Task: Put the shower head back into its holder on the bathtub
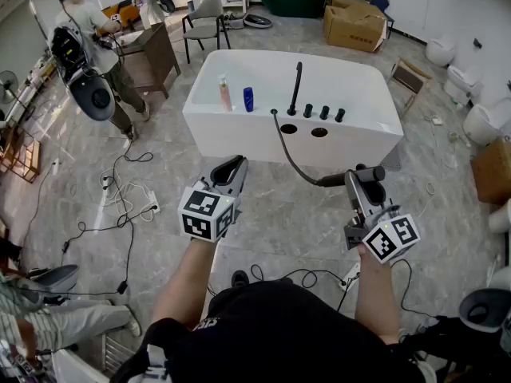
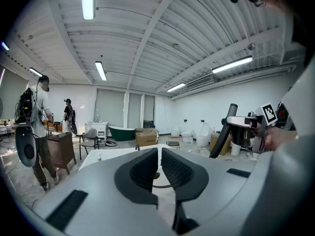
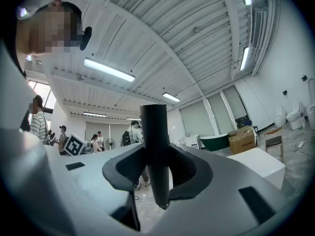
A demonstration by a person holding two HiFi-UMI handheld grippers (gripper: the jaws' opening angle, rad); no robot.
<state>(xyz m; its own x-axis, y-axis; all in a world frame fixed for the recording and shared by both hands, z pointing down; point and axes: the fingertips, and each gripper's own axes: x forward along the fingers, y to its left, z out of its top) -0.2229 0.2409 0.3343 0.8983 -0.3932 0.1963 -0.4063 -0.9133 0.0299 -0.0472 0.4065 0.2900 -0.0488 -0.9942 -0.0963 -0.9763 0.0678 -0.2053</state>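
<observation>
Plainly, in the head view the black shower head [image 1: 337,179] lay crosswise in the right gripper [image 1: 366,183], out in front of the white bathtub [image 1: 209,122] and well apart from the two round holes [image 1: 289,128] in its rim, one of them presumably the holder; its hose [image 1: 289,156] sagged from the rim to the handle, so I judged the wand rigid and light, and the hose springy enough to tug it sideways; the left gripper [image 1: 230,171] hung alongside, carrying nothing.

In the left gripper view that gripper's jaws stood all but together on air; the shower head [image 2: 222,134] showed as a slim, dark, matte stick slanting up through the right gripper [image 2: 244,127].

In the right gripper view the jaws clamped the smooth round shower head [image 3: 156,151] on its handle; it looked likely to be slippery, and best held there, clear of the end that must enter the holder.
</observation>
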